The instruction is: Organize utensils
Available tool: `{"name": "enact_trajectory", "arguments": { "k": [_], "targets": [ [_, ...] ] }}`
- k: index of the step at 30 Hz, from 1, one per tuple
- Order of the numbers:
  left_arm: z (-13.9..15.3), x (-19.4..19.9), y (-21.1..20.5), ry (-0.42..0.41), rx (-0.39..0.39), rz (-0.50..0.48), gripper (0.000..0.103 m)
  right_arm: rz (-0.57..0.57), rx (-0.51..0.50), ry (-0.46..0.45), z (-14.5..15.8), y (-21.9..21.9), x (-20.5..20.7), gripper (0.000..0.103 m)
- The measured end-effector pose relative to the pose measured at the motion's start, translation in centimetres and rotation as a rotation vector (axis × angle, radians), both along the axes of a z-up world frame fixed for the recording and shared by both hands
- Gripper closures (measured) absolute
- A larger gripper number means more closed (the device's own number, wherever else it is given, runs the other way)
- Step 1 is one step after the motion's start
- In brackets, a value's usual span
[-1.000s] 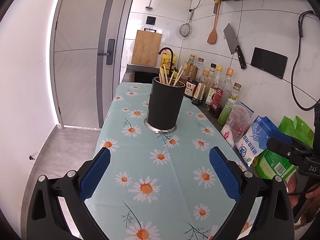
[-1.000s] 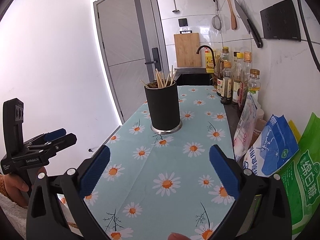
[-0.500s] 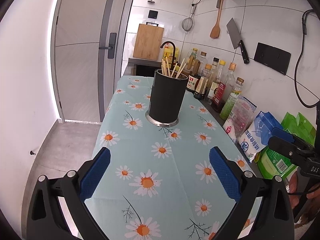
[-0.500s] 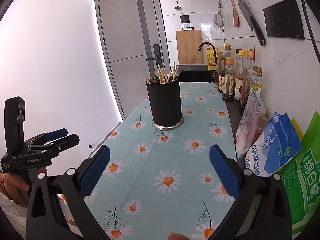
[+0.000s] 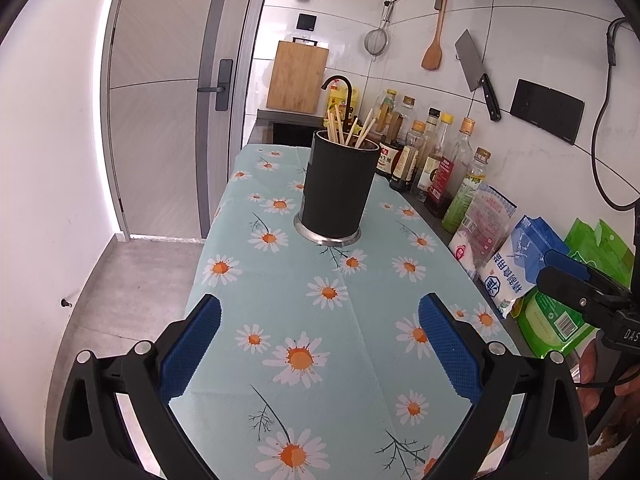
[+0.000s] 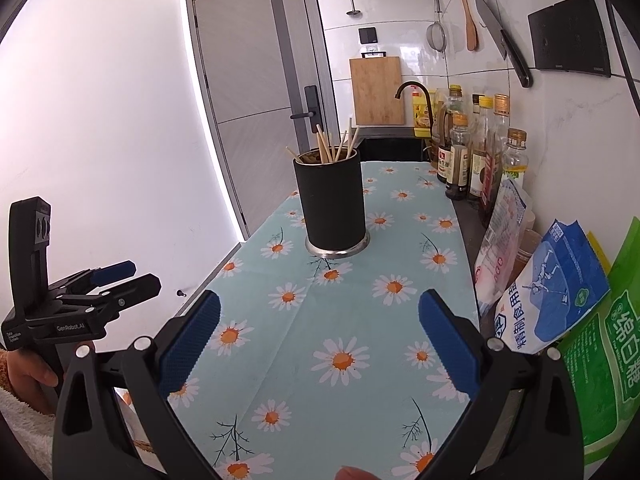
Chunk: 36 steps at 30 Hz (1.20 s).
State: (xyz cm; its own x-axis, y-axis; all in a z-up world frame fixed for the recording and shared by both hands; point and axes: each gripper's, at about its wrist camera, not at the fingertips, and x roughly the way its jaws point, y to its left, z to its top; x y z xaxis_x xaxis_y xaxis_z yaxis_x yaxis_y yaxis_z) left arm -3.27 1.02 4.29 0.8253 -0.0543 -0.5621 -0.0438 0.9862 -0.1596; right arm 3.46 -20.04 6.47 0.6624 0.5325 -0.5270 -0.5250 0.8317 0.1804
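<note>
A black cylindrical utensil holder on a steel base stands upright on the daisy-print tablecloth; several wooden chopsticks stick out of it. It also shows in the right wrist view with its chopsticks. My left gripper is open and empty, above the near part of the table. My right gripper is open and empty too, to the right of the left one. Each gripper shows in the other's view: the right one, the left one.
Sauce and oil bottles line the right wall, with salt and sugar bags nearer. A cleaver, wooden spatula and strainer hang on the tiles. A cutting board and tap stand behind. The floor drops off left.
Both wrist views have tilted slightly, so the holder sits a little lower and nearer in frame. Both grippers stay open and empty.
</note>
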Motion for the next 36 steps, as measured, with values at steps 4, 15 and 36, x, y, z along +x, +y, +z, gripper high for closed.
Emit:
{"name": "enact_trajectory", "arguments": {
  "k": [4,15,36],
  "targets": [
    [-0.01,-0.03,0.35,0.0,-0.003,0.002,0.006,-0.001,-0.008,0.0,-0.01,0.34,0.0,0.005],
    [-0.27,0.21,0.44,0.009,0.001,-0.013,0.006,-0.01,-0.006,0.003,0.0,0.51,0.04,0.005],
    [-0.58,0.1,0.05,0.016,0.002,-0.024,0.006,-0.018,-0.01,0.009,-0.19,0.2,0.18,0.005]
  ]
}}
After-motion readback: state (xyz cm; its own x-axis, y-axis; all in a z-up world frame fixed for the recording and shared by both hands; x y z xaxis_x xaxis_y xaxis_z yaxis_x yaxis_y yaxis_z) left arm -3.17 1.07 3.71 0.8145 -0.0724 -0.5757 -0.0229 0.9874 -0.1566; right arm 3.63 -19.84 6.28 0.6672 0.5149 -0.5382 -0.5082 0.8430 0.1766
